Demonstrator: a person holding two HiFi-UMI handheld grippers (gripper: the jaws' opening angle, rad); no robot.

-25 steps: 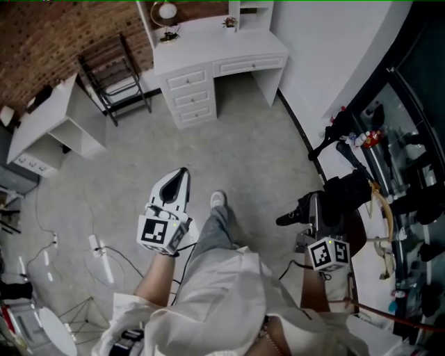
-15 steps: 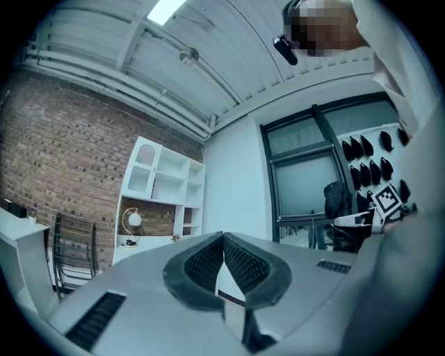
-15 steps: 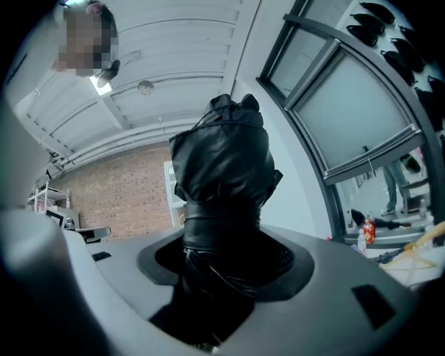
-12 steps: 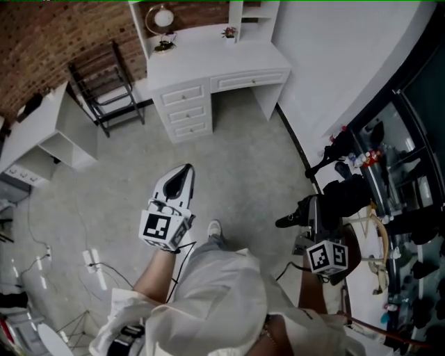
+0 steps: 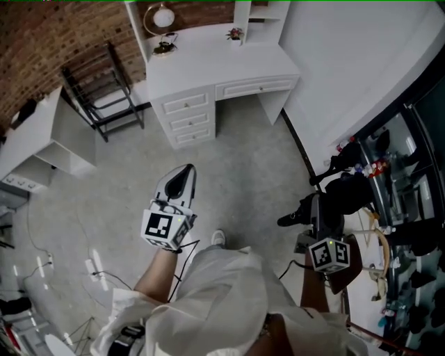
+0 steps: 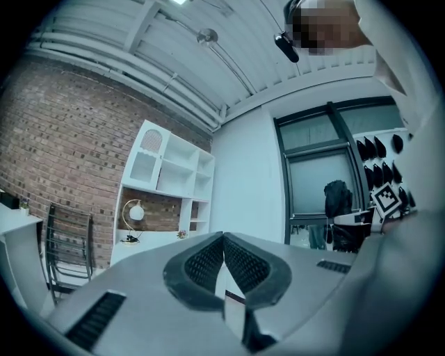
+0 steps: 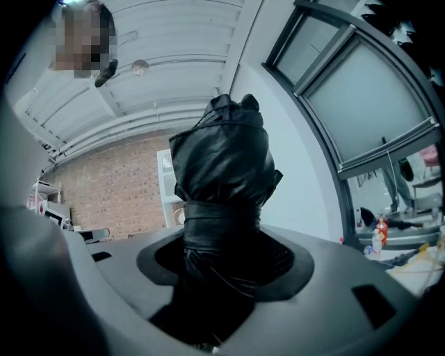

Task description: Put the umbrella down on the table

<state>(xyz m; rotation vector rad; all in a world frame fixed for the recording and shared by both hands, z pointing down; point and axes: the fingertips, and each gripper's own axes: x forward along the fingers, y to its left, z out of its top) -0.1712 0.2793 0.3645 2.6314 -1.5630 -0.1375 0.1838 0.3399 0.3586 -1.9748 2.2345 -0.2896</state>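
Right tool (image 7: pixel 224 259) is clenched on the umbrella (image 7: pixel 221 156), which is black, folded and bound w/ a strap. Its bunched fabric sticks up past the jaws in the right gripper view. In the head view the right tool (image 5: pixel 318 217) sits at lower right, marker cube toward the camera. The umbrella (image 5: pixel 345 195) there is a dark bundle held in the air over the floor (image 5: pixel 257 160), near the glass doors (image 5: pixel 417 139) at the right edge. It's well apart from the white desk's tabletop (image 5: pixel 222 59) at the top, not touching it.

Left tool (image 6: pixel 223 238): jaws pressed together, nothing btwn them (the pads meet at the tips). In the head view the left tool (image 5: pixel 185 170) is held out centre-left, pointing approx toward the desk.

On the tabletop: a round lamp (image 5: pixel 165 15) at back left and a small plant (image 5: pixel 235 33) further right. A dark folding chair (image 5: pixel 104 80) stands left of the desk by the brick wall (image 5: pixel 49 35), w/ a white shelf unit (image 5: pixel 42 132) further left. One shoe (image 5: pixel 217 238) shows on the floor just below the left tool. Cables (image 5: pixel 97 268) lie at lower left.
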